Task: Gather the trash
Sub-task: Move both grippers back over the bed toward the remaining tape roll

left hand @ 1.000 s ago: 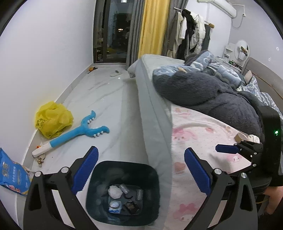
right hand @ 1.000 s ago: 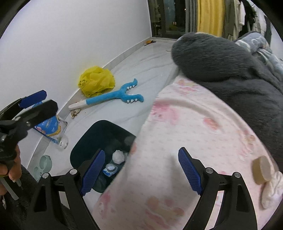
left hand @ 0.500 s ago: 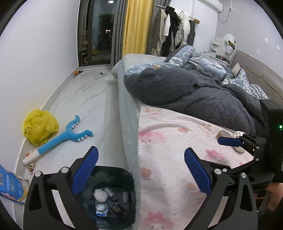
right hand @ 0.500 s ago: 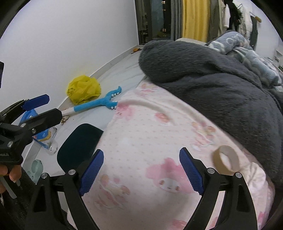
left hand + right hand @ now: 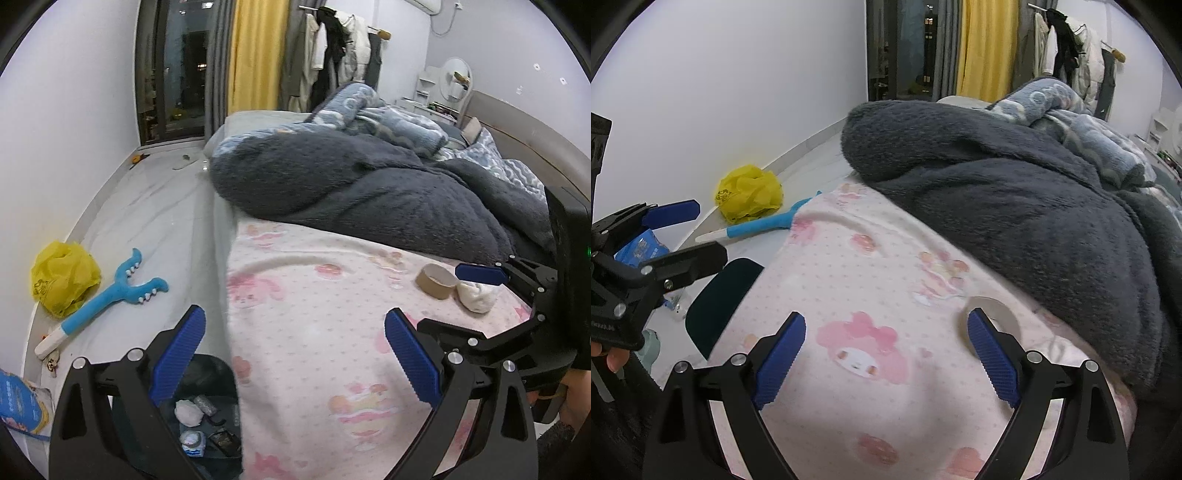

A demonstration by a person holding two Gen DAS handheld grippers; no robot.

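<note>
A brown cardboard tape roll and a crumpled white tissue lie on the pink patterned bed sheet. In the right wrist view the roll sits just past my right finger pad. My right gripper is open and empty, low over the sheet; it also shows in the left wrist view. My left gripper is open and empty, over the bed edge above the dark trash bin, which holds several scraps.
A dark grey fleece blanket covers the bed beyond the sheet. On the floor lie a yellow plastic bag, a blue plush stick and a blue snack packet. The white wall runs along the left.
Both grippers have moved right and forward over the bed. The bin slid to the lower left of both views. The tape roll and tissue came closer; the roll now lies by my right finger.
</note>
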